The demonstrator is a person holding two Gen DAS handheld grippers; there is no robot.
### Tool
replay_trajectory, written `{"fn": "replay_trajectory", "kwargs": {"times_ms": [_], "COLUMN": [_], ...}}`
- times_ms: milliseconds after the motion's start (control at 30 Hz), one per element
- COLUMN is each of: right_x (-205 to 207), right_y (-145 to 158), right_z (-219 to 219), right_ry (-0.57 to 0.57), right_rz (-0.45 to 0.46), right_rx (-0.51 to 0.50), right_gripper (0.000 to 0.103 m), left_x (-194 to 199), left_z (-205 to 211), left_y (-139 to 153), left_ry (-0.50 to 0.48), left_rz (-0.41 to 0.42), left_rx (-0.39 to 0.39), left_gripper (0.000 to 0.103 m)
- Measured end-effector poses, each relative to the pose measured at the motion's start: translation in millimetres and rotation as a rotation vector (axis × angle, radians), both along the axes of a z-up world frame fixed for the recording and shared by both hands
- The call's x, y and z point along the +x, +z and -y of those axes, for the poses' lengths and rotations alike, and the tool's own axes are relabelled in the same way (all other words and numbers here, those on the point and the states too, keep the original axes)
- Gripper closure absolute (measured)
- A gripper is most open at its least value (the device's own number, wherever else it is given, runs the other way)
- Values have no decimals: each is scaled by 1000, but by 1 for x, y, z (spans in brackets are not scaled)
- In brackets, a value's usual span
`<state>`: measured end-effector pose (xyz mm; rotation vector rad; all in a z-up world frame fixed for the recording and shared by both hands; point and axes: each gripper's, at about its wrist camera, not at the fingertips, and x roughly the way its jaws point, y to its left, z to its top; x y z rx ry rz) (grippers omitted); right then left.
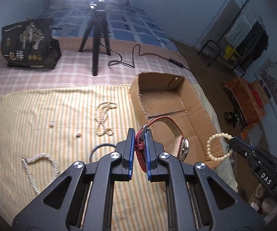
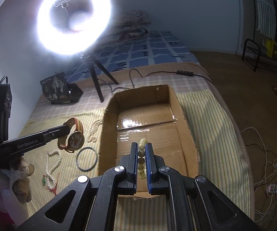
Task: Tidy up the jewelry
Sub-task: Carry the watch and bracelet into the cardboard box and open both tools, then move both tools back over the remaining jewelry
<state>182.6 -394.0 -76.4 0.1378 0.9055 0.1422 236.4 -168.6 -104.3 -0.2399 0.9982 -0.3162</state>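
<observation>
My left gripper (image 1: 140, 134) has its jaws closed on the red woven strap of a watch (image 1: 183, 146); the watch case hangs below and to the right, off the bed, beside the near left wall of the cardboard box (image 1: 196, 104). My right gripper (image 2: 140, 150) has its jaws closed on a bead bracelet (image 2: 142, 154), a few cream beads pinched between the blue pads and the rest of the loop dangling free over the box floor.

Items not yet gathered lie on the striped bedsheet (image 1: 32, 119), left of the box: a pearl necklace (image 1: 102, 119) in a heap, a second pearl strand (image 1: 40, 171) nearer me, two loose pearl pieces (image 1: 51, 124) (image 1: 78, 134), and a dark ring (image 2: 86, 158) just beside the box wall. The box itself looks empty.

Risks, as I judge them:
- The watch is held by the strap alone, near the buckle. The heavy case can swing, and the strap may slide out between the pads, dropping the watch short of the box.
- The box wall stands between the watch and the floor of the box. A low approach could snag the strap loop on its ragged edge.
- The bracelet is gripped on round beads, which can roll out of the pinch.
- Both grippers head for one opening; crowding could knock them together.
</observation>
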Motion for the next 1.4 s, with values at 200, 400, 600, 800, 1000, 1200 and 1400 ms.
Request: {"fn": "replay_trajectory", "kwargs": {"times_ms": [200,400,600,800,1000,1200,1400], "right_x": [4,6,5,3,2,-2,-5], "right_y": [-9,-12,-15,-7,-5,2,9], "right_z": [17,21,20,26,18,14,6], "right_ry": [-26,-30,-44,-76,-63,-58,-55], "right_rz": [-22,-34,-21,13,14,38,60], "right_rx": [21,25,-22,-27,-45,-70,-88], "right_gripper": [98,98,49,43,37,26,16], "left_x": [7,13,17,16,12,5,-5], "left_z": [20,35,39,29,28,25,14], "left_y": [-5,-12,-19,-9,-6,1,11], "left_ry": [-11,-25,-23,2,-6,-16,-22], "left_rz": [-11,-25,-46,-12,2,31,62], "left_rx": [-20,-55,-76,-68,-31,6,51], "left_gripper": [95,95,72,66,66,66,66]}}
